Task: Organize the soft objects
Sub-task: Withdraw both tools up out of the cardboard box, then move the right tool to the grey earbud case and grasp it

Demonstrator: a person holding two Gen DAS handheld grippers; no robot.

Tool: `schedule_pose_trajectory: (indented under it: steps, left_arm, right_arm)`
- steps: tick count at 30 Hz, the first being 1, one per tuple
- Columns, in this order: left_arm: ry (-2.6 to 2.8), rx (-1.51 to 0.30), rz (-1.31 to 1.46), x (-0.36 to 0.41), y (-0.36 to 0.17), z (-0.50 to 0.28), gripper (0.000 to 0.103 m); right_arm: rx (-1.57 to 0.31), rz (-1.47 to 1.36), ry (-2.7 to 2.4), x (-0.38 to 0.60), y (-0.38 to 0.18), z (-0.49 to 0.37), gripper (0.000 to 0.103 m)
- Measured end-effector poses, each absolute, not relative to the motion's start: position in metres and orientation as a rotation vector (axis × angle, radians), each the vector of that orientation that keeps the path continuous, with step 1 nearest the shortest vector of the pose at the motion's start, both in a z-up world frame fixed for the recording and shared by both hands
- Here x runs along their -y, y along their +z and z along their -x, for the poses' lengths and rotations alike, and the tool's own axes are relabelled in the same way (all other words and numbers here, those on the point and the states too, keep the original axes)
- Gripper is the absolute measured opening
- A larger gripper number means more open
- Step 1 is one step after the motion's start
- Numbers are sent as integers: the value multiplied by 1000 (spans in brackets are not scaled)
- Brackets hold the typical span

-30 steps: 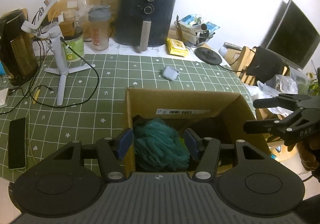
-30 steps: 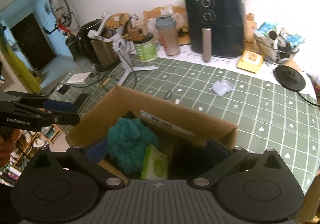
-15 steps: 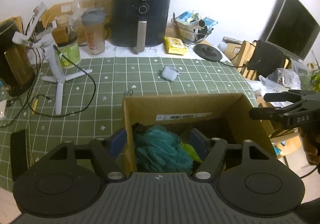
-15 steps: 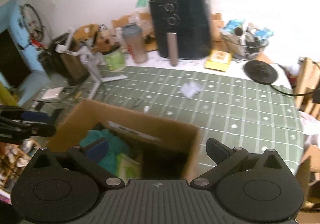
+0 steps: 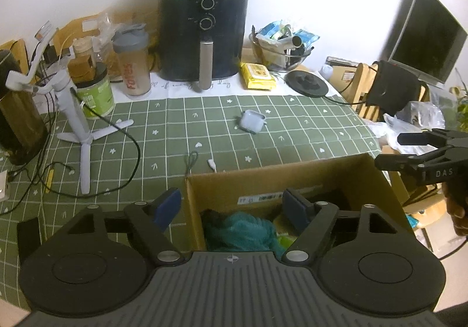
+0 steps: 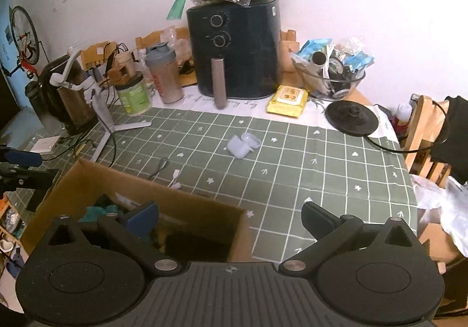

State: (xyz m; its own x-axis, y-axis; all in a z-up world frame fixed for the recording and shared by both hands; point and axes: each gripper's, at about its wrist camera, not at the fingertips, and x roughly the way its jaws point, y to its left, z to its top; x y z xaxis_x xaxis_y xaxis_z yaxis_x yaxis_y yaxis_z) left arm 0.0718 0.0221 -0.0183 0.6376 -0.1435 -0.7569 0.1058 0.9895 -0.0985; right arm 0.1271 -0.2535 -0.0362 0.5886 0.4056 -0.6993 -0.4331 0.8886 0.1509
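Both grippers raised off cardboard box, "DAS" on right gripper

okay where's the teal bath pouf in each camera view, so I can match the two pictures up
Left wrist view: the teal bath pouf lies low in the middle, inside the cardboard box, between the left tool's open fingers.
Right wrist view: only a teal sliver shows at lower left, inside the box, beside the right tool's left finger.
Shared landmark: the white earbud case on the green tablecloth beyond the box.

Teal sponge half behind gripper
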Motion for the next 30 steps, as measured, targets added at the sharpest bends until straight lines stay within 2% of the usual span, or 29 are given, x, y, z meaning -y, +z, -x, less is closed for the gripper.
schedule_pose_trajectory:
  steps: [22, 30]
  left_arm:
    - [-182, -863, 28, -34, -26, -115, 76]
    - [-204, -883, 43, -37, -31, -124, 76]
  right_arm:
    - [-848, 40, 546, 254, -46, -200, 103]
    - [-876, 127, 624, 241, -60, -230, 103]
